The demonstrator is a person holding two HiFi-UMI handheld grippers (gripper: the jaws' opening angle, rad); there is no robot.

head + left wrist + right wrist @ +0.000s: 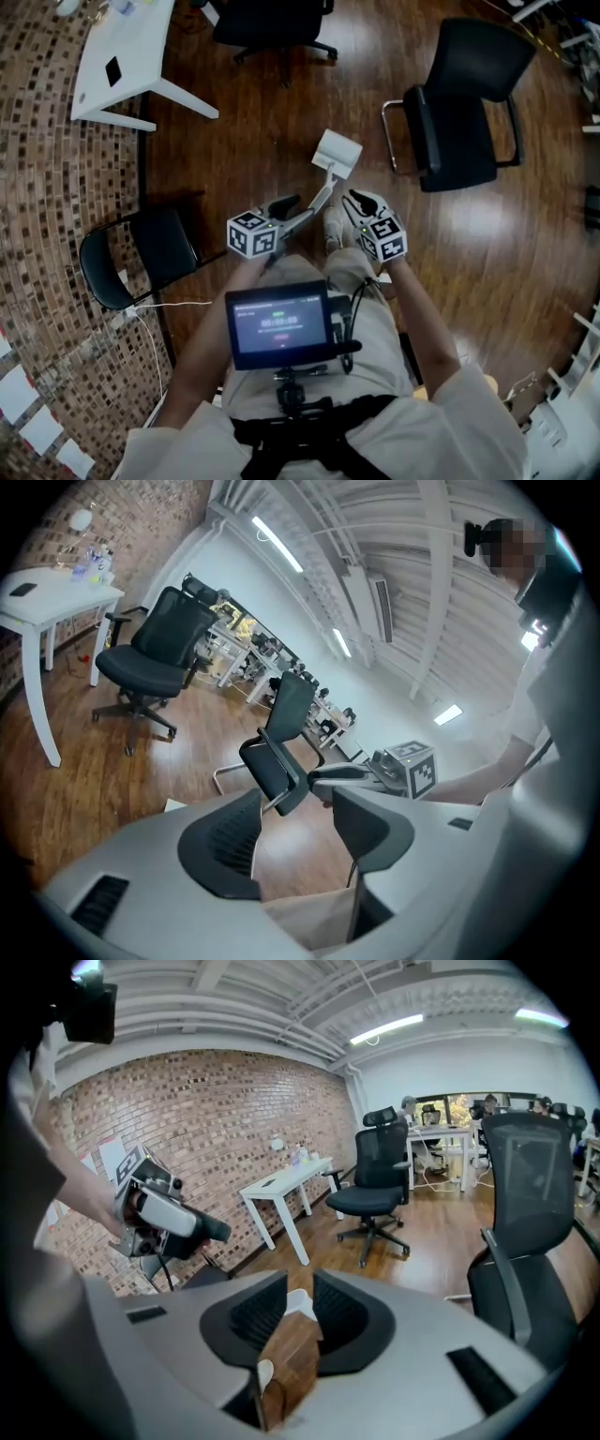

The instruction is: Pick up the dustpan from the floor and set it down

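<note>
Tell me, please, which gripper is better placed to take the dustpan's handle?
Probably the left gripper: its jaws stand wide open beside the dustpan handle; the right gripper sits farther aside.

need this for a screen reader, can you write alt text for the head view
Seen from above, a person holds the left gripper and right gripper over a dark wood floor, either side of the long handle of a white dustpan resting there. Around them stand black chairs and a white table.
</note>
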